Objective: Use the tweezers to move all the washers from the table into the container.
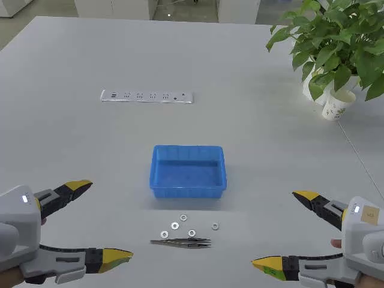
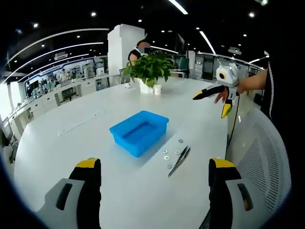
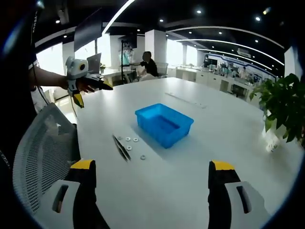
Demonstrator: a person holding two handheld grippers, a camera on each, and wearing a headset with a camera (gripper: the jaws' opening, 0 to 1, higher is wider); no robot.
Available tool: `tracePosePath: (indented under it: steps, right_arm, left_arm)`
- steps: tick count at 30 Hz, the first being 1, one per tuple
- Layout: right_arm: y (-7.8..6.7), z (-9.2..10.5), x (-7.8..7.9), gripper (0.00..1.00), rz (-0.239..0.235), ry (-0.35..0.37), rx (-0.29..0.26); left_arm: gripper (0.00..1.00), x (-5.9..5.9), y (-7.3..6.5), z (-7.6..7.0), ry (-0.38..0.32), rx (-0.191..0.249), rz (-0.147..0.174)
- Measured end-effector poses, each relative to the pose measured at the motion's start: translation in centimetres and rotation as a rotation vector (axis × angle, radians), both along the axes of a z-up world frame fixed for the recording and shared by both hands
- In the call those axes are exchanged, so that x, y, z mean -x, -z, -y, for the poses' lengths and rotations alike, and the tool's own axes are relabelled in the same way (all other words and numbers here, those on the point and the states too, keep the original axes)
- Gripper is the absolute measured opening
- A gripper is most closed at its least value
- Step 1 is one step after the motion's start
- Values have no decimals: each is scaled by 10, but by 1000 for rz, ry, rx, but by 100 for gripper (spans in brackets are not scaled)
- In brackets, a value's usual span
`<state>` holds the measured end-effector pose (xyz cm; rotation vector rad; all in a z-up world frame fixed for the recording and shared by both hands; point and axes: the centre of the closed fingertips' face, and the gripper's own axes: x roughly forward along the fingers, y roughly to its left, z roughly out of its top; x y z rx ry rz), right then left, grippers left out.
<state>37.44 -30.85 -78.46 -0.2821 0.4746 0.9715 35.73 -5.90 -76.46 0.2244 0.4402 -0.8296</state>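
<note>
Only the jaws and part of each body show at the lower corners of the head view; the rest is cut off by the frame edge. The left tool (image 1: 110,219) and right tool (image 1: 273,228) both stand spread wide, holding and touching nothing. Between them, at lower centre, the tweezers (image 1: 180,242) lie flat on the bench (image 1: 90,138). Five small washers (image 1: 174,225) are scattered just above the tweezers, and the blue container (image 1: 187,192) sits above those, well apart from both tools.
</note>
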Motion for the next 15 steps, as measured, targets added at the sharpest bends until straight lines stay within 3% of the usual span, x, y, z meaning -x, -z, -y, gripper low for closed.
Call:
tracePosePath:
  steps: [15]
  right_arm:
    - [-2, 0, -1, 98, 6, 0, 2]
  left_arm:
    - [99, -1, -2, 1, 5, -3, 5]
